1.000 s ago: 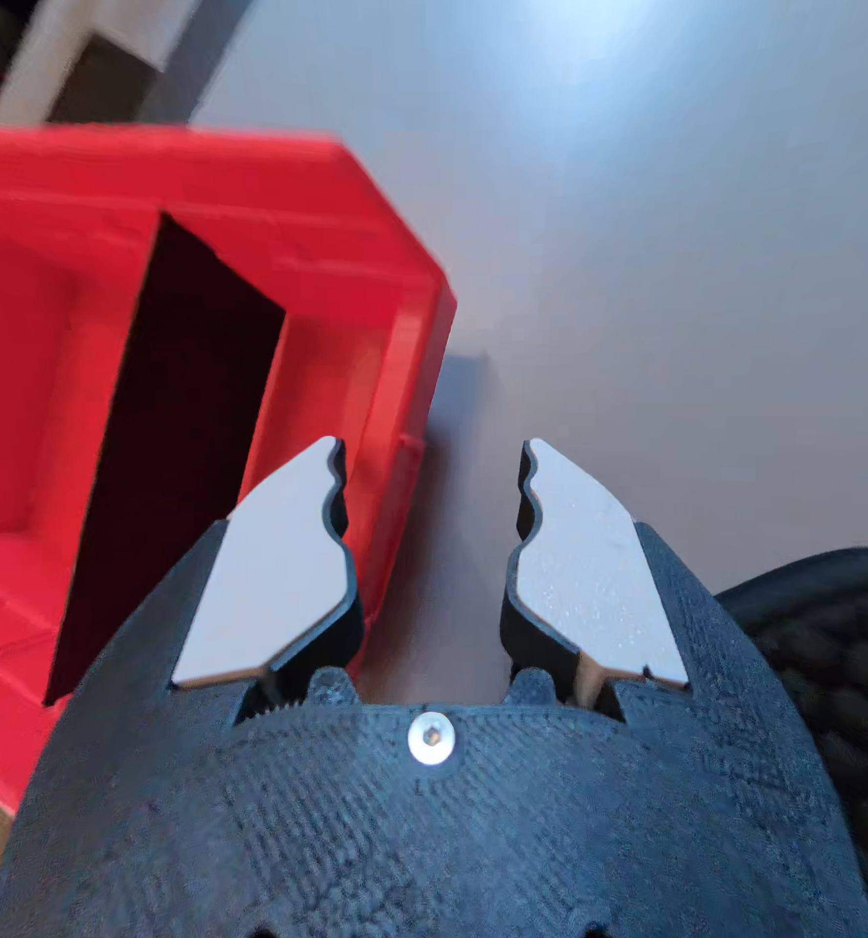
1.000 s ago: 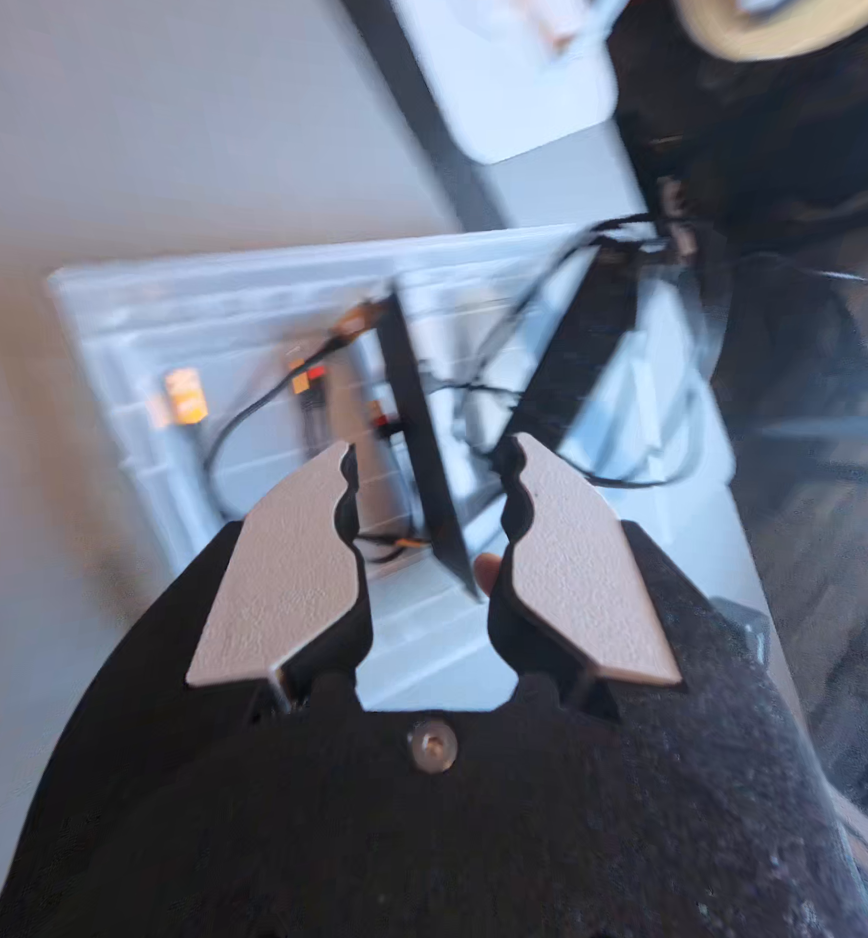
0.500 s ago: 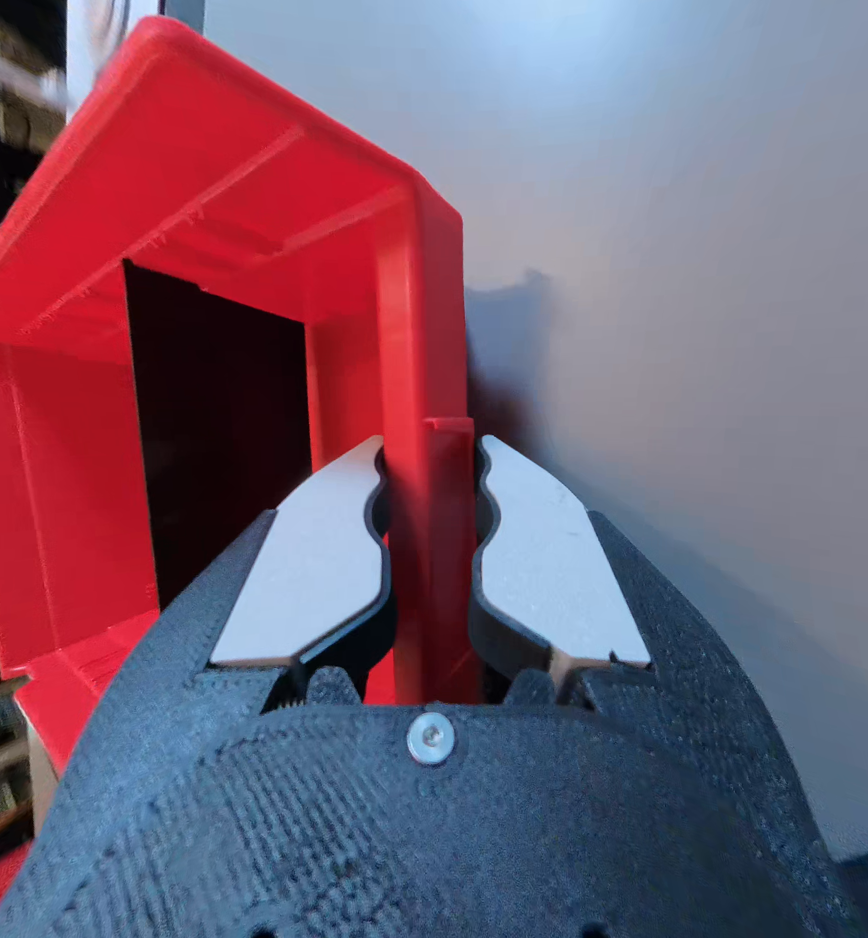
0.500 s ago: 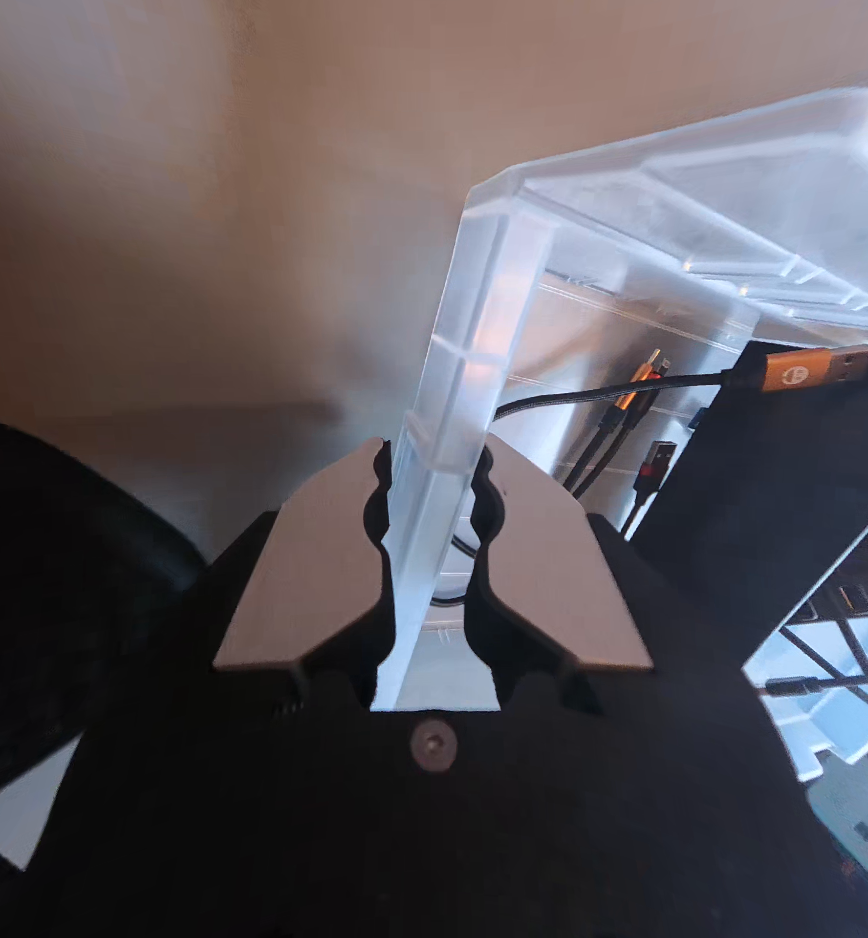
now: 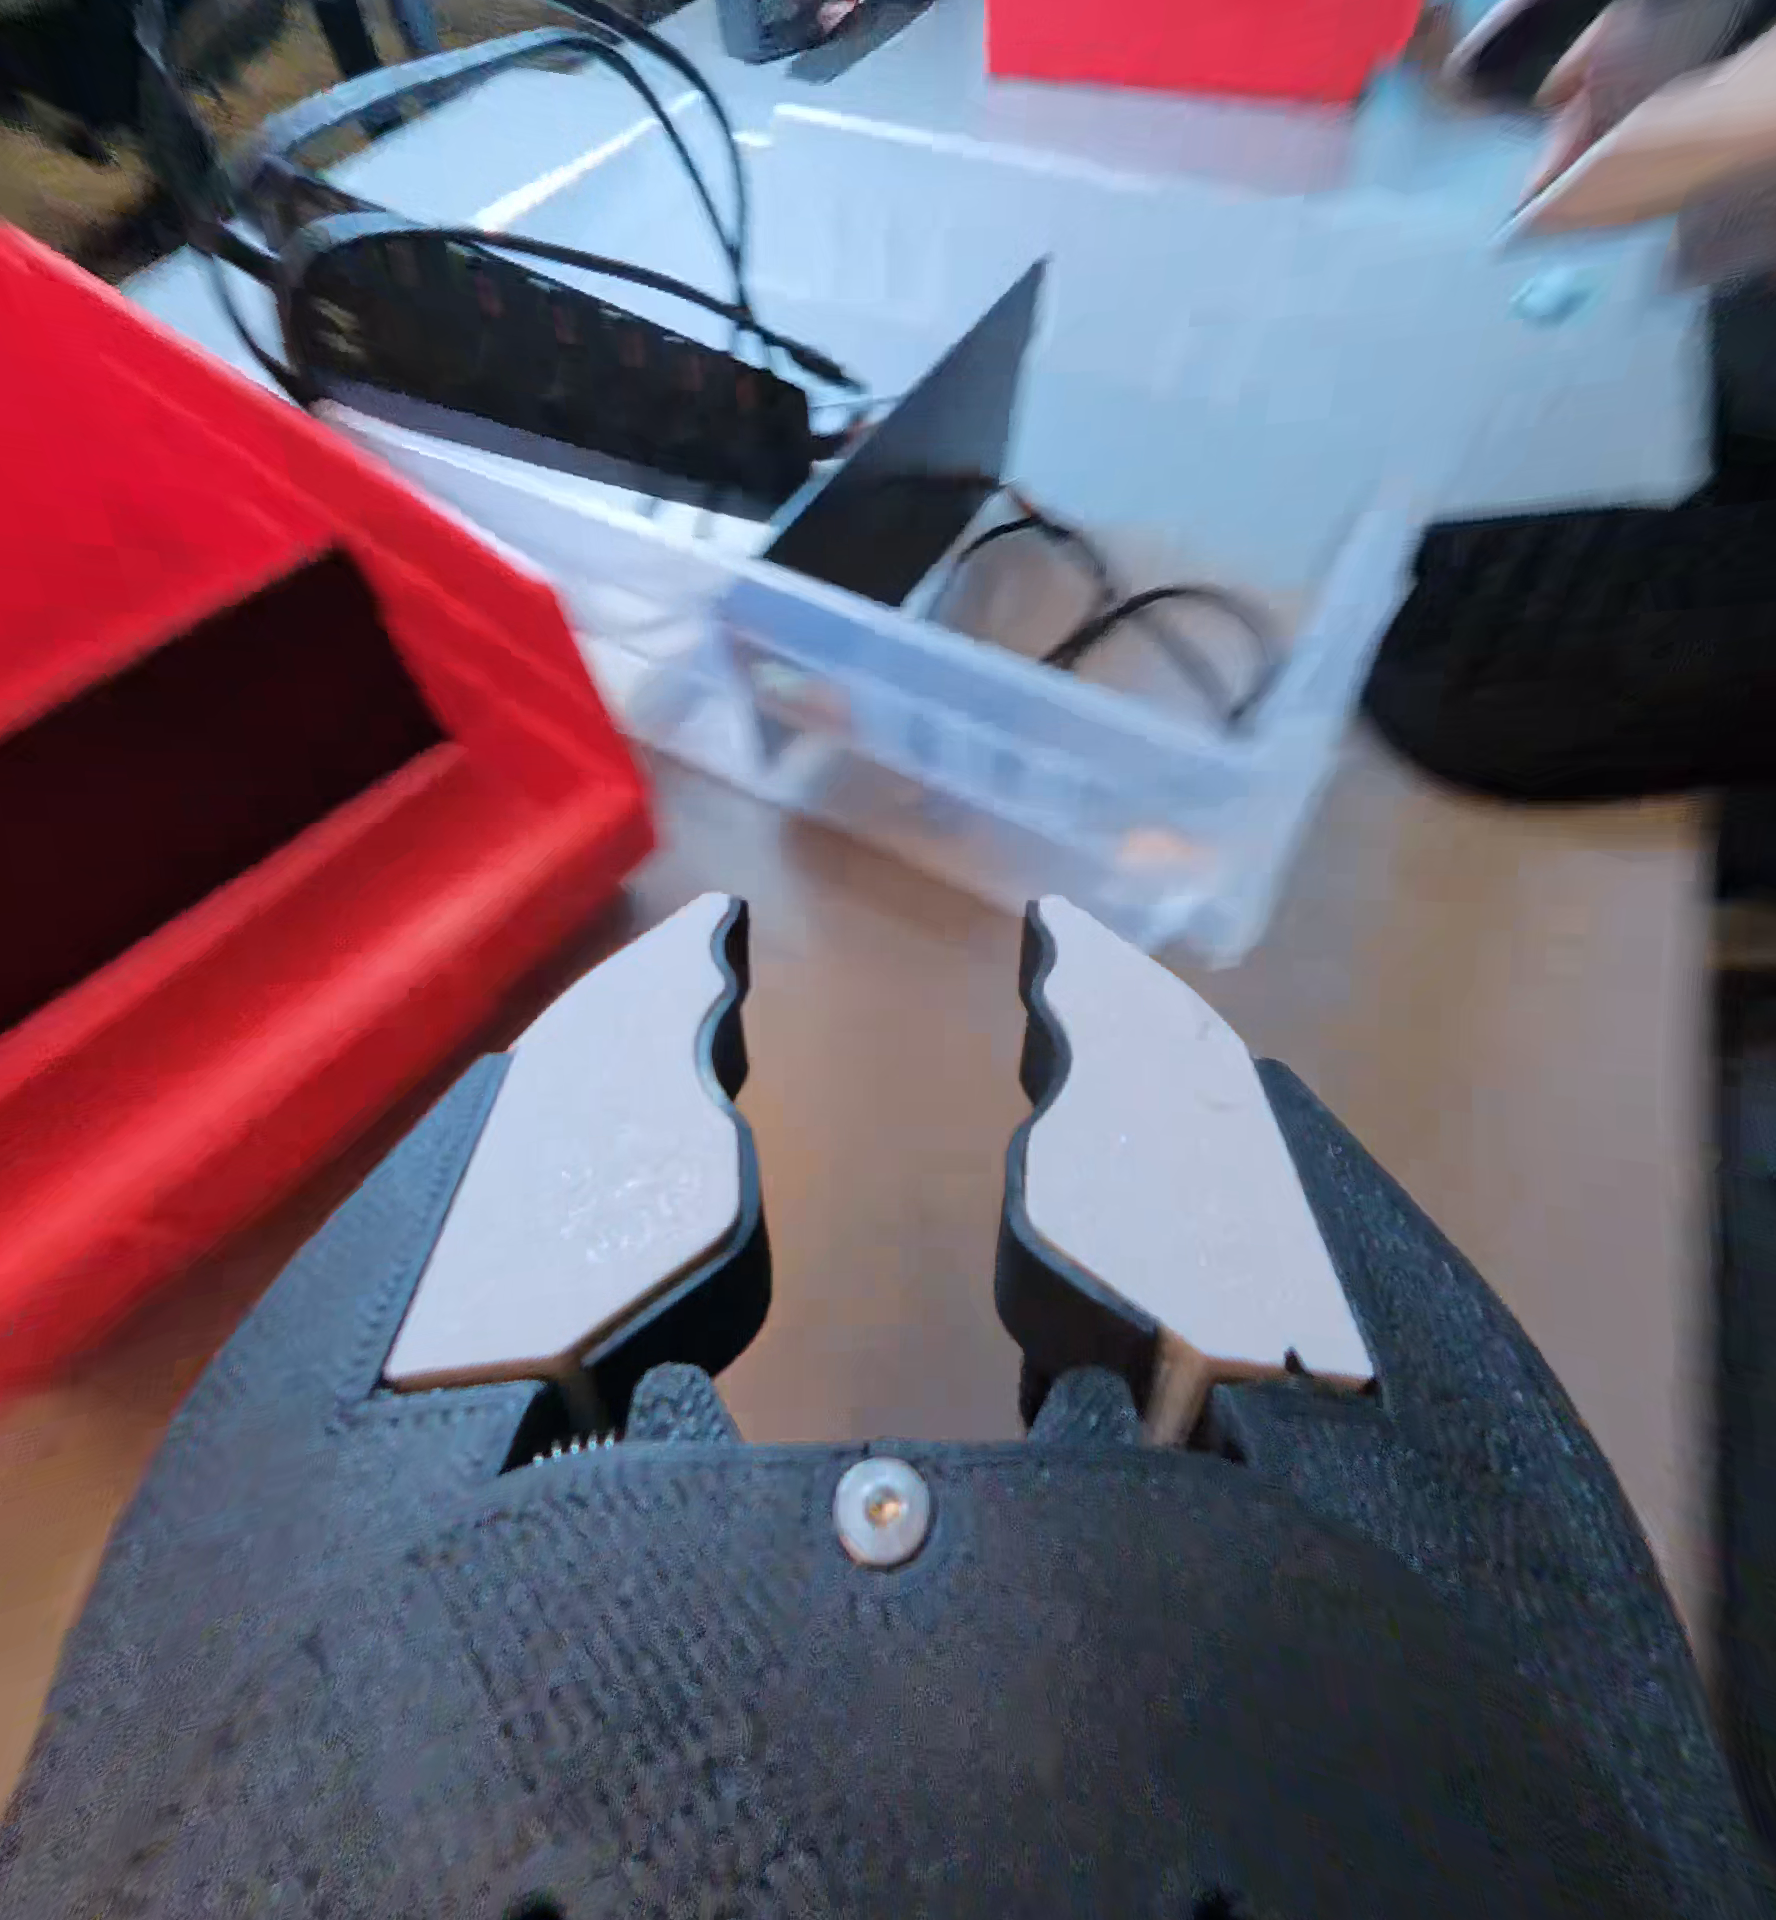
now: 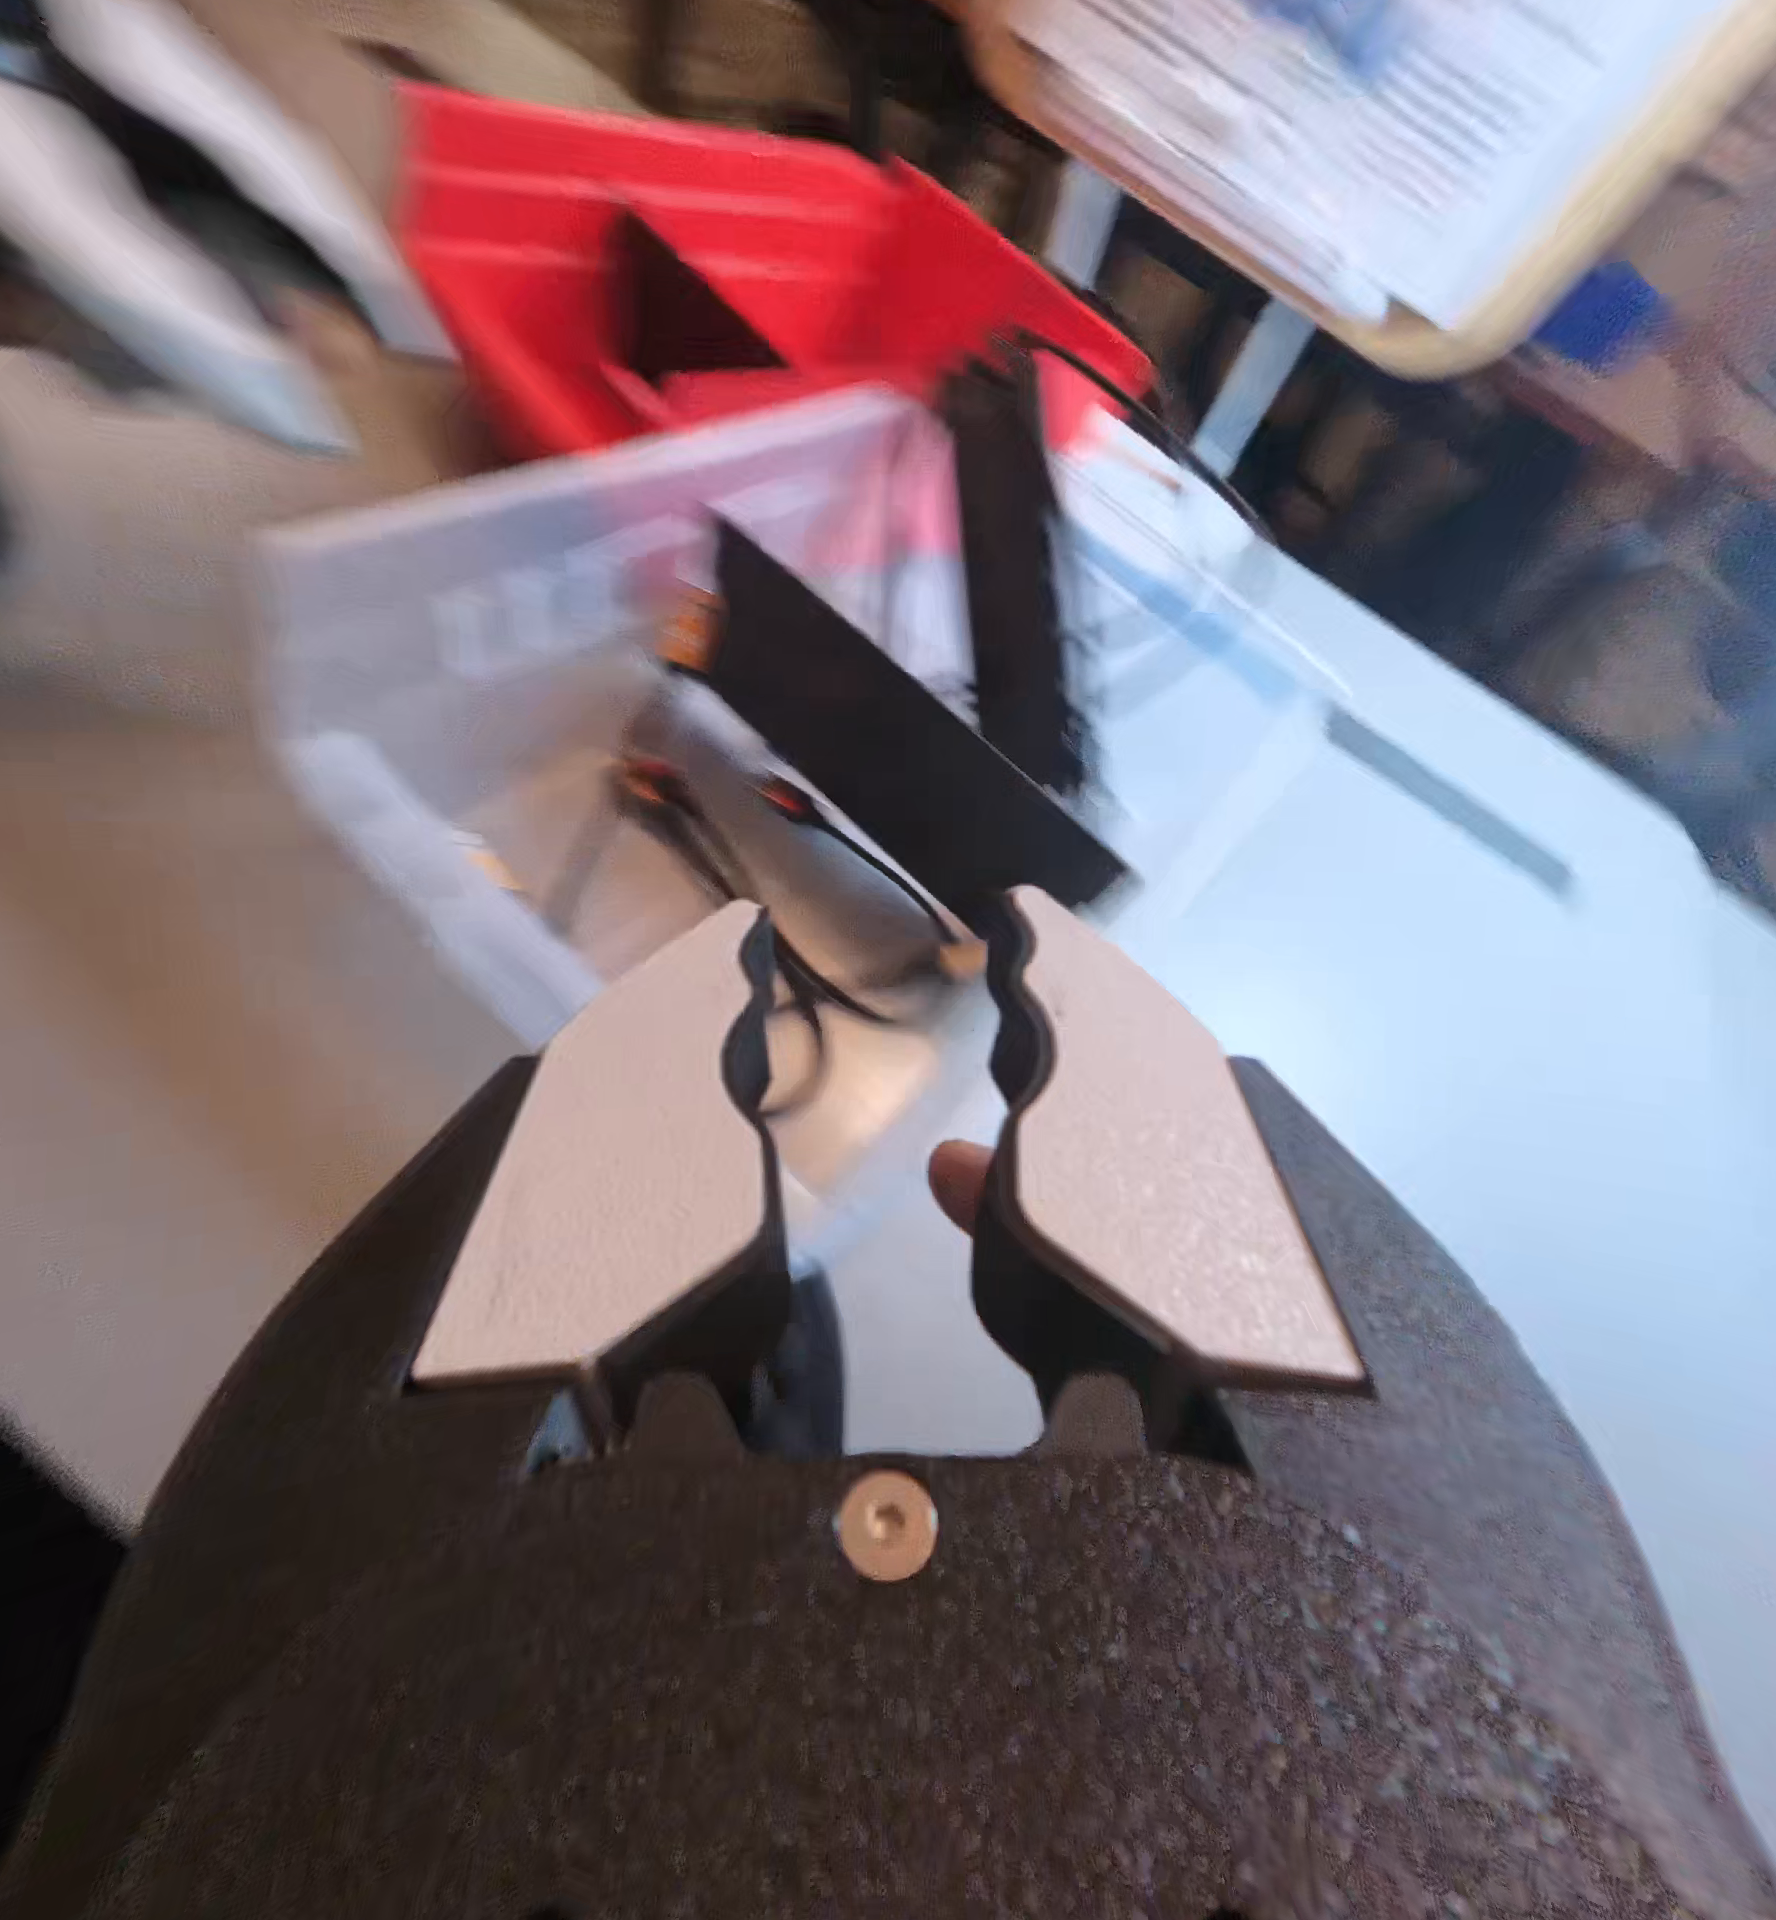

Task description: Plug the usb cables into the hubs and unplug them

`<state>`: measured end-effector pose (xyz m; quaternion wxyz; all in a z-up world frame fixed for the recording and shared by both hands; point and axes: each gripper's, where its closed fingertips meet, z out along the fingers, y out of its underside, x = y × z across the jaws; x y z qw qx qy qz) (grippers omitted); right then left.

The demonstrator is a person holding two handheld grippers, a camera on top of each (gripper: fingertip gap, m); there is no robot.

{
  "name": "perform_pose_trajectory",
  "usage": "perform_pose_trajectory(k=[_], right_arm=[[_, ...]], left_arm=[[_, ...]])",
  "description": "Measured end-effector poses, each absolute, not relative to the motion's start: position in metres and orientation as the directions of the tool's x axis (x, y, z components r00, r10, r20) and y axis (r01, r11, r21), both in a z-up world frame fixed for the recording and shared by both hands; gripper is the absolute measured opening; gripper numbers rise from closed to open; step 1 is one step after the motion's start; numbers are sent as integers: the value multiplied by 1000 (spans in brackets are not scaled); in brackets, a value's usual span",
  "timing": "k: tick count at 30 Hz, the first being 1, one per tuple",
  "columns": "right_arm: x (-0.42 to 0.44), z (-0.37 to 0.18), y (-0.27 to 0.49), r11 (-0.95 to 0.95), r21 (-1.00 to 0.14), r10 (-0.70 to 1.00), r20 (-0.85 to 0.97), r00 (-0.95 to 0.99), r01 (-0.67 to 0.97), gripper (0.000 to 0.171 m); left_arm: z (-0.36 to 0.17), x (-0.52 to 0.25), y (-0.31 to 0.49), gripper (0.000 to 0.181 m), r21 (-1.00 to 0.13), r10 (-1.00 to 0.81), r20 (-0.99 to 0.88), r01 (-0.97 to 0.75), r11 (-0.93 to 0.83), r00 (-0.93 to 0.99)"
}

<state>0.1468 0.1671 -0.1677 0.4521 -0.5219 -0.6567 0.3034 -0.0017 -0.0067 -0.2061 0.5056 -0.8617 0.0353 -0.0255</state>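
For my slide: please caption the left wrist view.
Open left gripper above table, red bin left, clear bin with cables ahead.

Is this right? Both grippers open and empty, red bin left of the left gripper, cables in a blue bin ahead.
One thing is off: the bin holding the cables is clear plastic, not blue, as the left wrist view shows. The rest stands: left gripper and right gripper are open and empty, red bin on the left.

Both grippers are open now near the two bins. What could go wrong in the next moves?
1. The cables in the clear bin lie looped together, so pulling one may drag others.
2. The black divider stands close by; the right gripper could bump it while reaching in.
3. The left gripper is close beside the red bin and could knock it. Both views are blurred, so exact gaps are unclear.
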Motion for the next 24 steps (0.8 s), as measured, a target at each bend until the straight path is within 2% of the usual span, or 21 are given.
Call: perform_pose_trajectory(k=[2,4,6,8,11,12,18,24], right_arm=[[155,-195,192,121,-888,982,174,79,444,53],[152,-216,201,4,-899,987,73,141,439,59],[141,-233,199,-65,-888,990,-1,141,455,59],[129,-236,189,-112,-883,992,-70,109,457,46],[127,-229,201,-71,-906,980,15,199,418,19],[130,-228,203,-40,-910,974,58,221,413,16],[157,-207,196,17,-939,956,117,271,345,17],[177,-134,171,121,-967,949,180,261,225,19]], left_arm=[[-208,34,-8,55,-880,-55,171,127,-458,984],[-215,55,3,61,-887,14,231,217,-408,973],[-228,57,22,62,-887,127,230,262,-381,965],[-238,54,42,55,-889,195,226,284,-359,954],[-246,40,57,41,-896,262,79,183,-403,962],[-246,40,59,39,-884,258,50,163,-439,965],[-234,48,61,24,-883,219,-146,-27,-469,965],[-163,58,46,17,-939,239,-215,-134,-316,947]])
